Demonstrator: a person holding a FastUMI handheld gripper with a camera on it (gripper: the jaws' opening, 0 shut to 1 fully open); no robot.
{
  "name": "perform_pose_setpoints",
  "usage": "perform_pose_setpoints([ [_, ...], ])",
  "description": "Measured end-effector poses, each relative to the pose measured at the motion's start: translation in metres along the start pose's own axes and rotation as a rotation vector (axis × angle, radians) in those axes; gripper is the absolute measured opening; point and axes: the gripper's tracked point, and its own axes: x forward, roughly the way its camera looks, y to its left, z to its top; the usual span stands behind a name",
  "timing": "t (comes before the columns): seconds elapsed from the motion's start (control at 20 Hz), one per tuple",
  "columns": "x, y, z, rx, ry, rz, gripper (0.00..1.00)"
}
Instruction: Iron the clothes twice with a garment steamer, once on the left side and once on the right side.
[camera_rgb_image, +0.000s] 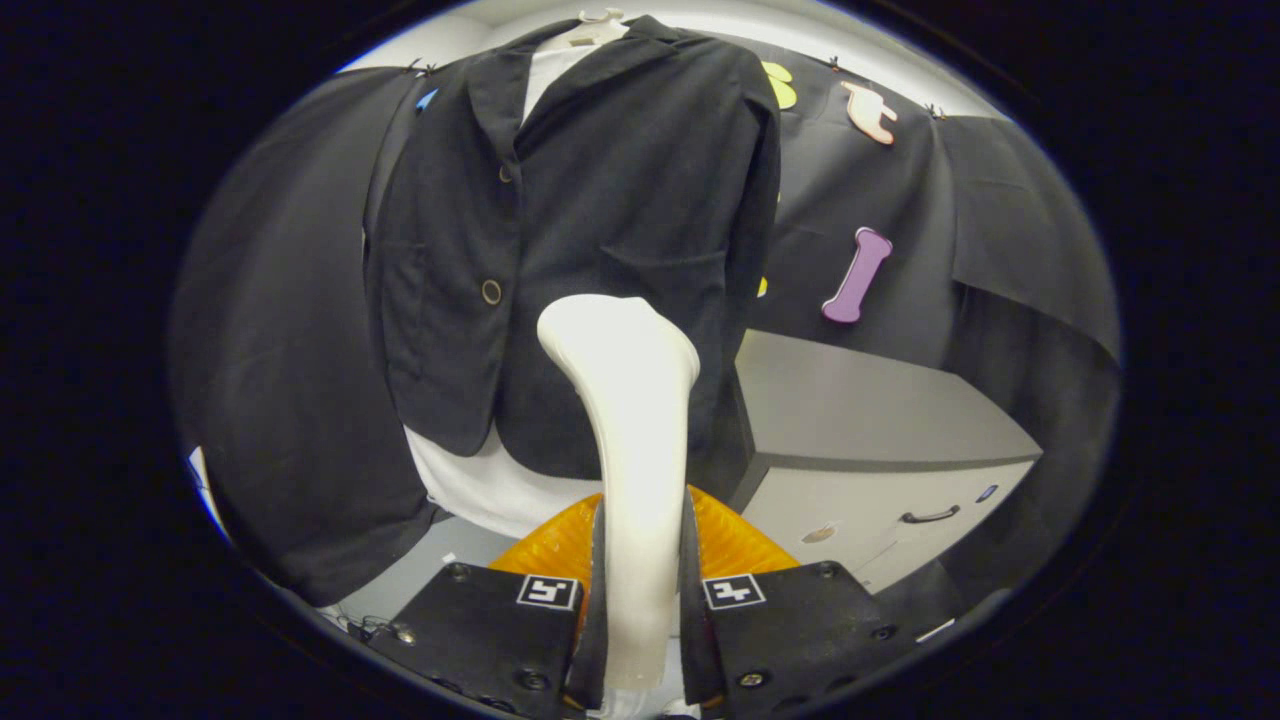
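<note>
A black blazer (600, 220) hangs on a hanger over a white shirt (490, 485), straight ahead of me. My gripper (642, 590) is shut on the white garment steamer (630, 400), whose handle runs up between both fingers. The steamer's head rises in front of the blazer's lower middle, near the front opening, just right of the lower button (491, 291). Whether the head touches the cloth I cannot tell. An orange part (730, 540) shows behind the fingers on either side of the handle.
A grey cabinet (880, 420) with a drawer handle (930, 516) stands to the right of the blazer, low down. Black cloth hangs behind and to the left of the garment.
</note>
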Motion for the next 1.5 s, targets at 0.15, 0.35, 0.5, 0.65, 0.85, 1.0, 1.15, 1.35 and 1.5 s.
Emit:
perform_pose_setpoints([
  [0.15, 0.003, 0.008, -0.024, 0.012, 0.046, 0.018, 0.32],
  [0.35, 0.009, 0.011, -0.042, 0.025, 0.082, 0.028, 0.32],
  [0.5, 0.005, 0.011, -0.035, 0.03, 0.072, 0.031, 0.32],
  [0.65, -0.011, 0.011, -0.015, 0.024, 0.034, 0.036, 0.32],
  [0.85, -0.037, 0.021, 0.028, 0.023, -0.035, 0.061, 0.32],
  [1.0, -0.059, 0.032, 0.066, 0.015, -0.092, 0.09, 0.32],
  [1.15, -0.079, 0.049, 0.106, 0.001, -0.149, 0.117, 0.32],
  [1.35, -0.105, 0.077, 0.168, -0.022, -0.227, 0.144, 0.32],
  [1.5, -0.111, 0.093, 0.216, -0.041, -0.286, 0.158, 0.32],
])
